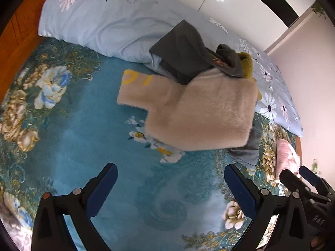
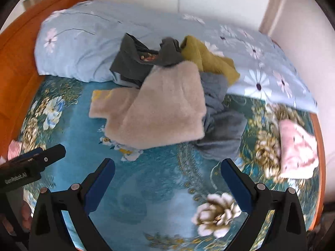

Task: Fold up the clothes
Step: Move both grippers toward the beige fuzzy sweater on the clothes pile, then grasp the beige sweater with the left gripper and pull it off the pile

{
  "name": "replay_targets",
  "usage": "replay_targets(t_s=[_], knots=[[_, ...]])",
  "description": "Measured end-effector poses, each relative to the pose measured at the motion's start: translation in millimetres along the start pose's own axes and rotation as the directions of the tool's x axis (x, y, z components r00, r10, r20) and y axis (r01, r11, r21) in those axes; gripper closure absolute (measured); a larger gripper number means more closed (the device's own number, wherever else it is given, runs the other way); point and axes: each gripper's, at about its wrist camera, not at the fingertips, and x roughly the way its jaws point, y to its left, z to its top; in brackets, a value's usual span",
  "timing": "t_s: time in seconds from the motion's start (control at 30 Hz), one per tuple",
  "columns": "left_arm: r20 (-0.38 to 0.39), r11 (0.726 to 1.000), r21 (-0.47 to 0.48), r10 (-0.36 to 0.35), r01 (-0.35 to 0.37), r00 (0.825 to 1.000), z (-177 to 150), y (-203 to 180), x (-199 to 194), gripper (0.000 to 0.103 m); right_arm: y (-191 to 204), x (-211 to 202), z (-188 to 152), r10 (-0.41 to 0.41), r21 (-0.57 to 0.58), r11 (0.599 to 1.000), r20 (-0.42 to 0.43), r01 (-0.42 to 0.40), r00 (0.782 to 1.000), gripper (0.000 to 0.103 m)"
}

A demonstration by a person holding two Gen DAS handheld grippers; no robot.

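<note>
An orange-brown wooden bed frame [image 2: 14, 67] borders the far left of the scene, and against it lies a pale blue quilt printed with pink and white daisies [image 1: 100, 18], bunched along the back of the bed. Below it spreads a teal bedspread with gold and white rose patterns [image 1: 83, 129], on which the left gripper [image 1: 170, 188] hovers low with its blue-padded fingers [image 1: 104, 186] spread wide and nothing between them. Toward the centre sits the pile of clothes: a fluffy beige sweater with yellow lettering on one sleeve [image 1: 201, 113] lies partly folded on top, its sleeve extended left across the bedspread. A dark grey garment with an orange print [image 1: 184, 50] rests behind it, propped against the quilt, and a mustard-yellow knitted garment [image 2: 209, 60] lies just beside that to the right. A blue-grey crumpled garment [image 2: 222, 125] protrudes from under the sweater's right edge. The right gripper [image 2: 167, 179] is likewise parted wide and holds nothing (both stand near the pile, touching none of it). At far right, a folded pink garment [image 2: 297, 148] lies apart near the bed's edge.
</note>
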Motion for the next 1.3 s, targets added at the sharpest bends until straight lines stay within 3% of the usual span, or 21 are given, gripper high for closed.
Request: replay_targets(t_s=[0.17, 0.27, 0.4, 0.57, 0.73, 0.9, 0.97, 1.07, 1.1, 1.13, 1.3], knots=[[-0.102, 0.997, -0.076, -0.033, 0.025, 0.994, 11, 31, 34, 0.0, 8, 15, 1, -0.028, 0.067, 0.997, -0.073, 0.033, 0.997, 0.002], [-0.149, 0.992, -0.119, -0.062, 0.045, 0.987, 28, 23, 53, 0.0, -1, 18, -8, -0.041, 0.116, 0.992, -0.11, 0.054, 0.993, 0.002], [-0.161, 0.997, -0.019, -0.082, 0.079, 0.984, 71, -34, 71, 0.0, -27, 20, -19, -0.096, 0.147, 0.982, -0.155, 0.119, 0.983, 0.002], [-0.158, 0.984, 0.095, -0.134, 0.151, 0.978, 121, -121, 92, 0.0, -54, 19, -23, -0.125, 0.245, 0.955, -0.169, 0.165, 0.978, 0.002], [-0.172, 0.985, 0.147, -0.067, 0.093, 0.983, 146, -197, 135, 0.0, -66, 22, -38, -0.136, 0.25, 0.95, -0.209, 0.188, 0.968, 0.002], [-0.181, 0.982, 0.188, 0.004, 0.031, 0.984, 131, -212, 169, 0.004, -81, 19, -67, -0.147, 0.262, 0.941, -0.252, 0.214, 0.956, 0.002], [-0.182, 0.981, 0.195, 0.028, 0.008, 0.983, 128, -207, 176, 0.026, -91, 15, -79, -0.158, 0.275, 0.933, -0.273, 0.234, 0.949, 0.002], [-0.182, 0.985, 0.171, 0.021, 0.011, 0.983, 124, -203, 180, 0.044, -107, 7, -94, -0.171, 0.304, 0.916, -0.295, 0.262, 0.94, 0.002], [-0.176, 0.988, 0.153, 0.019, 0.009, 0.984, 122, -202, 178, 0.064, -110, 5, -97, -0.174, 0.313, 0.911, -0.298, 0.268, 0.939, 0.002], [-0.17, 0.991, 0.136, 0.017, 0.006, 0.985, 120, -201, 176, 0.072, -114, 2, -100, -0.176, 0.322, 0.906, -0.301, 0.273, 0.937, 0.002], [-0.123, 0.999, 0.005, -0.034, 0.035, 0.992, 87, -152, 130, 0.079, -122, -7, -109, -0.174, 0.344, 0.899, -0.29, 0.272, 0.941, 0.002]])
